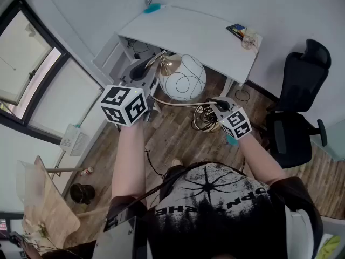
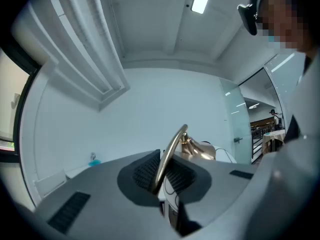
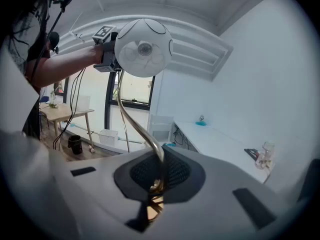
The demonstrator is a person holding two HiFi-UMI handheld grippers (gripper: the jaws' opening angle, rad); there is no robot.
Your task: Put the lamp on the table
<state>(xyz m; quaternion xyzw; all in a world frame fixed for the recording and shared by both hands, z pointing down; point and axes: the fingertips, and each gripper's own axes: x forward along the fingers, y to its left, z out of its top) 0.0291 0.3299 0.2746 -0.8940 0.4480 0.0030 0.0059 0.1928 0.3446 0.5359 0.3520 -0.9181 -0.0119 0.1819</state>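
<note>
The white globe lamp (image 1: 182,77) with a curved brass stem is being held in the air, clamped low by the right hand-held gripper (image 3: 159,176) and under the shade by the left hand-held gripper (image 2: 161,174). Tight grips are being called for until it is being set upright on the white desk (image 1: 205,36) beyond.

Globe lamp (image 1: 181,77) near white table (image 1: 194,34), black chair (image 1: 296,90)

1. On the lamp (image 1: 182,77) I see a white globe with thin black looping lines — and a brass-gold stem (image 2: 168,156).
2. The left gripper (image 2: 161,178) is grey, its ribbed pads (image 2: 145,171) black, its marker cube (image 1: 124,105) black-and-white squares.
3. Ahead of that gripper, the table (image 1: 199,36) is white.
</note>
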